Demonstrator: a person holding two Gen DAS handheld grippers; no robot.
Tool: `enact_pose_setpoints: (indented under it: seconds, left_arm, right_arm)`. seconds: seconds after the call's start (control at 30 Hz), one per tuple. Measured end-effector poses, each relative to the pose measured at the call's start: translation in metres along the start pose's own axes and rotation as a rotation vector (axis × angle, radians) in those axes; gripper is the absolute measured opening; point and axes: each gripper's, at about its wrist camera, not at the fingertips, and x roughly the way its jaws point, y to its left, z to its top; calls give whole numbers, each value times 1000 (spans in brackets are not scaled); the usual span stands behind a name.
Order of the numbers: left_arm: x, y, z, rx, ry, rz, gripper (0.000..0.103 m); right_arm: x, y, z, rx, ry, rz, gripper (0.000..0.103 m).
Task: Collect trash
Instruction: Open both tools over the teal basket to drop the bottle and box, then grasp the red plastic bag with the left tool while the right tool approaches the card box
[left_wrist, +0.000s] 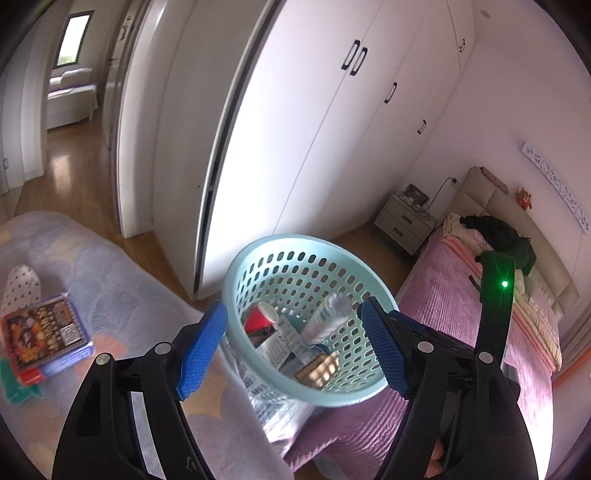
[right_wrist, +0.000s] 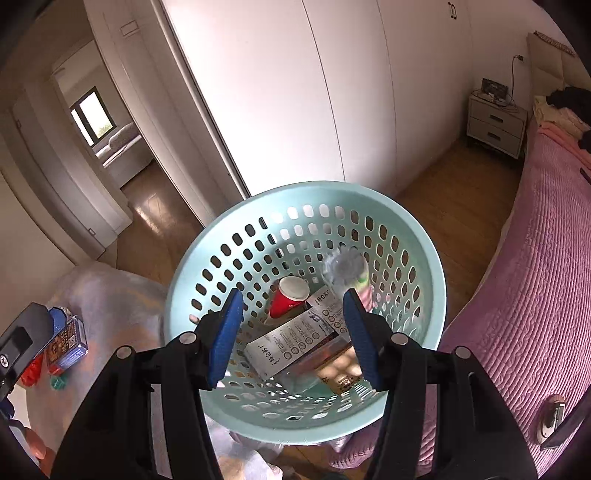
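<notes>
A: Basket (right_wrist: 306, 206), pale blue-green, perforated wall, standing between the pink-covered bed (right_wrist: 535, 277) and a bluish rug (left_wrist: 122, 280). Contents?

B: Red paper cup (right_wrist: 286, 302), on its side. Clear plastic bottle (right_wrist: 345, 267), blurred, leaning on the far wall; probably just dropped in. White printed carton (right_wrist: 291, 343) lying flat across the bottom. A brownish packet (right_wrist: 340, 369) beneath it, nature unclear.

A: Tools?

B: Left tool (left_wrist: 295, 347) and right tool (right_wrist: 293, 332), both held above the basket mouth, angled down into it. Jaws of each stand apart with nothing between the blue pads. Released, both. Judged reason for the pose: items let go directly over the opening so they land inside, not on the floor.

A: Surroundings?

B: White wardrobe doors (left_wrist: 332, 129) behind the basket; bedside cabinet (right_wrist: 496, 123) in the far corner; dark clothing (left_wrist: 498, 232) heaped at the head of the bed. On the rug, well apart from the basket: a colourful box (left_wrist: 44, 332) over a few smaller pieces, possibly the next trash.

A: Obstructions?

B: None over the basket. Bed edge sits just beside it on one side; a crinkled clear bag (left_wrist: 273, 410) lies at its foot.
</notes>
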Motion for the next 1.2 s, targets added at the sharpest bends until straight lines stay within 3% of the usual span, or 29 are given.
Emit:
enact_pose_setpoints:
  seconds: [0.37, 0.57, 0.63, 0.77, 0.97, 1.07, 1.2]
  left_arm:
    - [-100, 50, -9, -45, -157, 83, 74]
    - [-155, 102, -8, -62, -244, 237, 74]
    - [-167, 121, -6, -83, -256, 285, 78]
    - [-194, 179, -5, -143, -285, 417, 89]
    - [-211, 264, -1, -234, -274, 575, 90]
    - [-211, 300, -8, -267, -254, 583, 90]
    - [-203, 331, -15, -314, -220, 524, 90]
  right_arm:
    - [-37, 74, -11, -152, -48, 80, 53]
    - [-54, 134, -18, -264, -81, 152, 53]
    - [-55, 158, -24, -307, -81, 183, 53]
    - [-44, 200, -35, -362, -39, 240, 53]
    - [-17, 244, -51, -368, 42, 278, 59]
    - [-3, 257, -57, -337, 96, 293, 65]
    - [15, 269, -61, -267, 155, 310, 74]
